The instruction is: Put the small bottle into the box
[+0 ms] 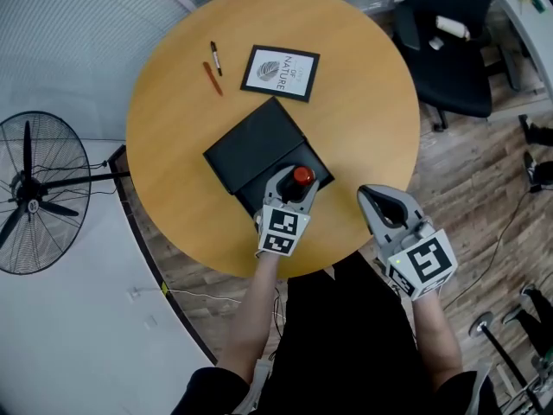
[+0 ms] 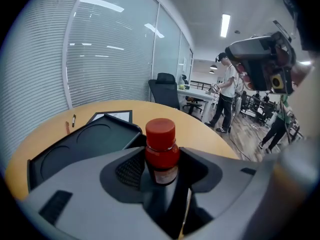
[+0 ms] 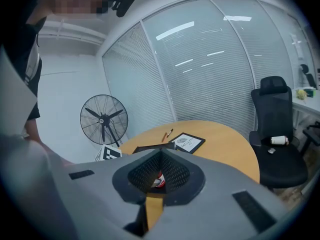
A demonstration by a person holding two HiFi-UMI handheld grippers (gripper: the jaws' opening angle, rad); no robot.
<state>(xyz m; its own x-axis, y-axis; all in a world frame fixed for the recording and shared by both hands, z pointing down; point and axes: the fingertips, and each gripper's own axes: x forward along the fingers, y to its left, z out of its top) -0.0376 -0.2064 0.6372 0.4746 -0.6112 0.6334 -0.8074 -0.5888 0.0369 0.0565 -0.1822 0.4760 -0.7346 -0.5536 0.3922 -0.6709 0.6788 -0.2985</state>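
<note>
Two grippers: right gripper (image 1: 370, 197), five o'clock, jaws together, empty; left gripper (image 1: 294, 187) clamps its jaws on one small bottle (image 1: 302, 176) at one black box (image 1: 255, 145).

Base of small bottle (image 2: 160, 140) behind left tongs (image 2: 161, 174).

Left gripper (image 1: 295, 186) is out front on a bare forearm (image 1: 253, 305) with its jaws clamped on the small bottle (image 2: 161, 146), while the right gripper (image 1: 376, 199) hangs beside it, jaws pinched together on nothing.
</note>
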